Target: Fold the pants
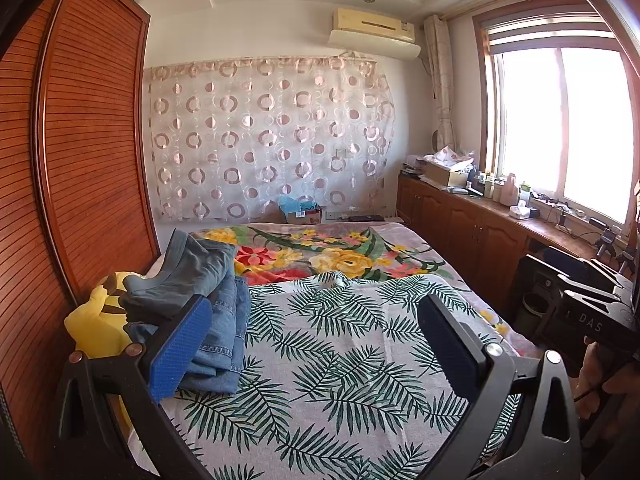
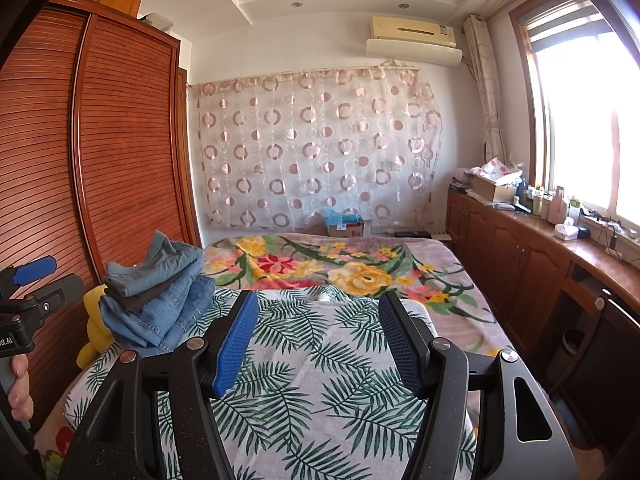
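A stack of folded denim and grey pants (image 1: 200, 300) lies at the left edge of the bed, also in the right wrist view (image 2: 160, 300). The bed carries a palm-leaf cloth (image 1: 340, 360) (image 2: 320, 380) spread flat. My left gripper (image 1: 316, 320) is open and empty, held above the cloth, its left pad close to the stack. My right gripper (image 2: 316, 320) is open and empty above the cloth, right of the stack. The left gripper also shows at the left edge of the right wrist view (image 2: 32, 280), and the right gripper at the right edge of the left wrist view (image 1: 592, 312).
A yellow plush toy (image 1: 96, 324) sits under and beside the stack. A slatted wooden wardrobe (image 1: 80, 160) stands along the bed's left side. A floral blanket (image 1: 320, 252) covers the far bed. Wooden cabinets (image 2: 520, 264) with clutter run under the window on the right.
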{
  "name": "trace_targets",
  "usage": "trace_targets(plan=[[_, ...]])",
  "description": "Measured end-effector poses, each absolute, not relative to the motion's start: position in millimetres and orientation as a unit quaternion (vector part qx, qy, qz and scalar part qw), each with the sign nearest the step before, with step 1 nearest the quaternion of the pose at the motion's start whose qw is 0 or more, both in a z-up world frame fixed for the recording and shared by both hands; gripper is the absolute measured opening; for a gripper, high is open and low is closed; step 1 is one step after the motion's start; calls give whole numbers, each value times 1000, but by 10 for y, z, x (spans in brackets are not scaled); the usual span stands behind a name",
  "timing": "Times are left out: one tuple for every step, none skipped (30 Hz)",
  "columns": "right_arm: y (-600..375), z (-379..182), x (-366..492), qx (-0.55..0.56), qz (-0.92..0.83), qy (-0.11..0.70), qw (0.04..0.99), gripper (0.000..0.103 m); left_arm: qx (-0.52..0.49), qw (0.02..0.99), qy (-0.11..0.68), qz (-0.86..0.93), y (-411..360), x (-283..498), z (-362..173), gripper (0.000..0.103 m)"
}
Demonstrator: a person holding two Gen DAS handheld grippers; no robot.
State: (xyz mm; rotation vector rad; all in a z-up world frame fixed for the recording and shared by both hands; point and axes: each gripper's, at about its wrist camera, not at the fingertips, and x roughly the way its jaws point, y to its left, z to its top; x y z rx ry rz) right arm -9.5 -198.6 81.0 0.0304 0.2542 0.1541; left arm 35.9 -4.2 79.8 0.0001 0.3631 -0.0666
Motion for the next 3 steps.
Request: trace_targets(plan=[[-1983, 805, -101, 15, 77, 127, 989, 65, 0, 983, 180, -33, -46, 373, 794, 103], [-1984, 804, -101, 15, 77, 127, 989, 65, 0, 983, 181, -33, -45, 370, 795, 103], [-1983, 805, -100, 15, 76, 127, 989, 65, 0, 983, 180, -33, -45, 367, 795, 103]])
